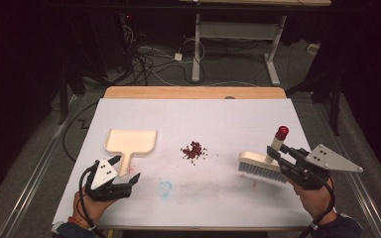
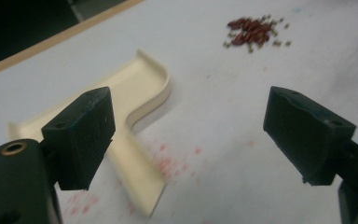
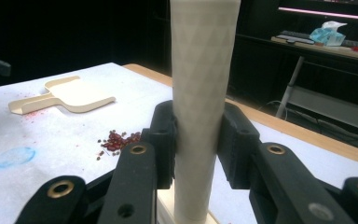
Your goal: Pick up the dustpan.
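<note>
Gripping the pale, faceted handle of the cream table brush (image 1: 262, 166), my right gripper (image 3: 199, 140) has both black jaws pressed against the handle's sides, which rises upright between them in the right gripper view. From above, the brush head rests on its grey bristles on the white table sheet (image 1: 228, 119), right of centre, and the handle ends in a red cap (image 1: 282, 132).

My left gripper (image 1: 121, 171) hangs over the near left part of the sheet with its jaws spread wide and nothing between them. In the left gripper view one jaw stands just above the handle of the cream plastic dustpan (image 2: 140, 112), without pinching it. That dustpan lies flat on the sheet, its handle pointing back towards me and its scoop away from me.

Between the dustpan and the brush sits a small heap of dark red beans (image 1: 194, 150), apart from both. On the sheet nearer to me are a faint blue ring mark (image 1: 165, 189) and some reddish specks (image 2: 168, 161) beside the dustpan handle.
</note>
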Demonstrator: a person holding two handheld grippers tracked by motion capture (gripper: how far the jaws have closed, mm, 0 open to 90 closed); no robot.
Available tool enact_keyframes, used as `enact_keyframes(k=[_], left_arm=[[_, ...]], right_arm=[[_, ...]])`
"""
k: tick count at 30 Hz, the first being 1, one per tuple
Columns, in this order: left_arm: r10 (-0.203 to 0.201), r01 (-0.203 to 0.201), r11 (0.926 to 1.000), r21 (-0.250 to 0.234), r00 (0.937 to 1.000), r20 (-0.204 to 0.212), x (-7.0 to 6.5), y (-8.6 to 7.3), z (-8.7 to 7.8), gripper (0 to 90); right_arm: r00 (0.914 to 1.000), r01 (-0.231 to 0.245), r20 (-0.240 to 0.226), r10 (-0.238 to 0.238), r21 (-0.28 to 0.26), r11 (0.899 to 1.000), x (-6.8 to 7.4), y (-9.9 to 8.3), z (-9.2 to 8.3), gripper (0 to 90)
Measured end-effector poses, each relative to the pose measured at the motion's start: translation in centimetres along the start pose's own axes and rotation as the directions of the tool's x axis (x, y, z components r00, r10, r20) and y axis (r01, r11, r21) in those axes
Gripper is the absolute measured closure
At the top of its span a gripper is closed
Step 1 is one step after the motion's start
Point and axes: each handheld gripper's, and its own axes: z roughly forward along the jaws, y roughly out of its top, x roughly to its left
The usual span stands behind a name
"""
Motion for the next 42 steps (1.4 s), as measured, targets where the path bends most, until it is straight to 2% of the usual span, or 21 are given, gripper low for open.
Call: enact_keyframes(k=[3,4,7,13,19,20,22,23,24,25,26,27,28,30,33,34,35,37,40,41,42], left_arm=[[0.006,-0.005,0.9998,0.019,0.9998,-0.019,0.3,-0.6,-0.6,16.5],[-0.013,0.013,0.9998,0.018,0.9996,-0.024,0.4,-0.8,-0.9,16.5],[-0.017,0.018,0.9994,0.029,0.9995,-0.026,0.4,-0.8,-1.0,16.8],[-0.01,0.013,0.9959,0.089,0.9992,-0.038,0.2,-1.1,-1.1,16.8],[-0.089,0.098,0.9853,0.14,0.9938,-0.067,1.1,-0.5,-1.2,18.7],[-0.117,0.132,0.974,0.184,0.9888,-0.092,1.6,-0.3,-0.6,18.7],[-0.14,0.156,0.9692,0.19,0.9856,-0.095,1.9,-0.2,-0.3,19.3],[-0.215,0.225,0.9468,0.23,0.9742,-0.068,2.8,-0.1,0.9,21.0],[-0.215,0.225,0.9468,0.23,0.9742,-0.068,2.8,-0.1,0.9,21.0],[-0.251,0.26,0.9311,0.256,0.9657,-0.066,3.3,-0.1,1.9,21.2],[-0.263,0.271,0.923,0.273,0.9625,-0.068,3.5,-0.2,2.5,21.2],[-0.281,0.289,0.9063,0.309,0.9571,-0.07,3.9,-0.3,3.7,21.6],[-0.292,0.301,0.8972,0.323,0.9532,-0.077,4.1,-0.3,4.5,21.6],[-0.296,0.31,0.8871,0.342,0.9505,-0.094,4.5,-0.1,5.8,22.5],[-0.284,0.312,0.8707,0.38,0.95,-0.131,4.6,0.4,7.5,25.8],[-0.3,0.329,0.8673,0.373,0.9442,-0.135,4.7,0.5,8.0,25.7],[-0.3,0.329,0.8673,0.373,0.9442,-0.135,4.7,0.5,8.0,27.5],[-0.32,0.352,0.8664,0.354,0.936,-0.147,4.9,0.5,8.1,34.8],[-0.326,0.36,0.8729,0.329,0.9326,-0.155,5.3,0.3,8.1,48.4],[-0.32,0.353,0.8764,0.328,0.9354,-0.151,5.4,0.2,8.1,49.7],[-0.297,0.327,0.883,0.337,0.9449,-0.137,5.5,0.3,8.2,50.6]], right_arm=[[1.0,-0.006,0.006,0.006,0.0,1.0,-0.1,-0.1,0.1,70.3],[1.0,-0.007,0.005,0.007,0.004,1.0,-0.1,-0.1,0.1,70.3],[0.9998,0.019,0.007,-0.019,0.003,1.0,0.2,0.1,0.1,70.3],[0.9997,0.023,-0.002,-0.023,-0.013,1.0,0.4,0.4,0.3,70.3],[0.9998,0.021,-0.006,-0.021,-0.007,1.0,0.4,0.4,0.7,70.2],[0.9998,0.021,-0.003,-0.021,-0.007,1.0,0.3,0.4,0.7,70.3],[0.9998,0.018,-0.002,-0.018,-0.005,1.0,0.3,0.4,0.7,70.2],[0.9999,0.016,0.0,-0.016,0.001,1.0,0.3,0.4,0.8,70.2],[0.9999,0.011,-0.001,-0.011,0.003,1.0,0.2,0.3,0.8,70.2],[0.9999,0.009,-0.005,-0.009,0.003,1.0,0.2,0.3,0.9,70.2],[0.9999,0.009,-0.005,-0.009,0.003,1.0,0.2,0.3,0.9,70.2],[0.9999,0.011,-0.003,-0.011,0.005,1.0,0.2,0.4,0.9,70.2],[0.9999,0.011,-0.003,-0.011,0.005,1.0,0.2,0.4,0.9,70.2],[0.9996,0.027,-0.003,-0.027,0.007,1.0,0.3,0.4,0.9,70.2],[0.9999,0.012,0.006,-0.012,0.013,1.0,0.4,0.3,1.0,70.0],[0.9999,0.012,0.006,-0.012,0.013,1.0,0.3,0.2,1.0,70.0],[0.9999,0.009,0.008,-0.009,0.017,1.0,0.3,0.2,1.1,70.0],[0.9999,0.009,0.004,-0.009,0.021,1.0,0.3,0.1,1.1,70.0],[1.0,0.006,0.002,-0.006,0.025,1.0,0.3,0.0,1.2,70.1],[1.0,0.008,0.003,-0.008,0.025,1.0,0.3,0.0,1.2,70.1],[1.0,0.009,0.003,-0.009,0.024,1.0,0.3,0.0,1.2,70.1]])
